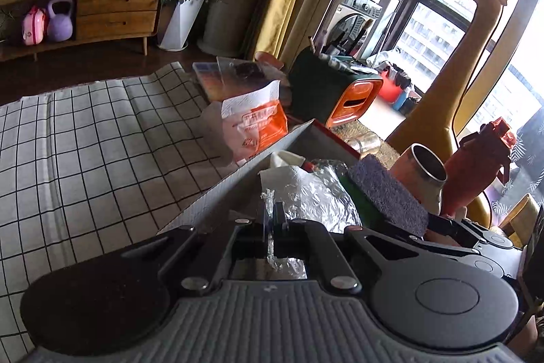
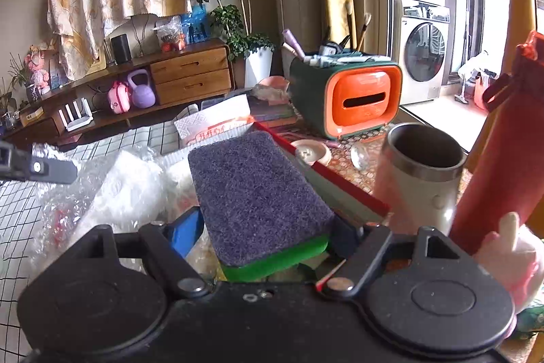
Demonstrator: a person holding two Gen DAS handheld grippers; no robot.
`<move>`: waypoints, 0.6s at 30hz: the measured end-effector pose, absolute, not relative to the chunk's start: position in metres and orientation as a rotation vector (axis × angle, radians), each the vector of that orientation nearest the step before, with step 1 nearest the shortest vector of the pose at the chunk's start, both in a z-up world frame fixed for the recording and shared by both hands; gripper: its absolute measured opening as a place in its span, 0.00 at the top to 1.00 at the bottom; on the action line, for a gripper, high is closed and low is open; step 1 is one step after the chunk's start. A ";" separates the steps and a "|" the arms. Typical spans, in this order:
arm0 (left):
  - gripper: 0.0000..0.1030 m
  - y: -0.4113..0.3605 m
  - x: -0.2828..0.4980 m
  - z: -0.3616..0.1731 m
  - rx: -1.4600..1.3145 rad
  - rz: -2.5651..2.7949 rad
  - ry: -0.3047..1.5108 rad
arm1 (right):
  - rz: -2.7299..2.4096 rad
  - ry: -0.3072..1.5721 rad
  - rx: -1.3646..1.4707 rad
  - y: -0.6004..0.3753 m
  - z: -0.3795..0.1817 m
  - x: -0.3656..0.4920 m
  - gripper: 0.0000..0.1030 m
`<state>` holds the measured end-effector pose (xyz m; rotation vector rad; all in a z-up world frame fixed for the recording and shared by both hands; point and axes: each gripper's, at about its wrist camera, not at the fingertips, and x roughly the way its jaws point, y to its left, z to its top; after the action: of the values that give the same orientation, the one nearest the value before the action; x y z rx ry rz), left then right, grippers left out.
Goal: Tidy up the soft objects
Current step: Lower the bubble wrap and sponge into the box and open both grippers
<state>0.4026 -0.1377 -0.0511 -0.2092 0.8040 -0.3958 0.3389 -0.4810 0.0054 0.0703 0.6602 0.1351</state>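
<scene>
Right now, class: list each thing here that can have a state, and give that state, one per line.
Left gripper: shut on bubble wrap.
Right gripper: shut on sponge, held by its sides.
Steel cup: upright, no lid.
Red bottle: cap closed.
Box: open.

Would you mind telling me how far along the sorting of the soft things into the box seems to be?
Already in the box: a white tissue wad, by the look of it. In hand: the left hand-held gripper is shut on crinkled bubble wrap over the box; the right hand-held gripper grips a purple-and-green sponge. Left: releasing both inside.
</scene>
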 end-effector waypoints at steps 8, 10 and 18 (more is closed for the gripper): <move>0.98 -0.129 0.402 -0.075 -0.210 -0.388 0.840 | 0.145 0.713 0.039 -0.461 -0.016 0.350 0.24; 0.98 -0.128 0.401 -0.078 -0.205 -0.392 0.843 | 0.151 0.724 0.024 -0.458 -0.020 0.352 0.24; 0.98 -0.126 0.398 -0.086 -0.179 -0.388 0.850 | 0.151 0.757 -0.038 -0.443 -0.033 0.355 0.25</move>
<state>0.3976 -0.1255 -0.0857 -0.1787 0.8504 -0.3875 0.3551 -0.4430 -0.0329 -0.0381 0.7568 0.1515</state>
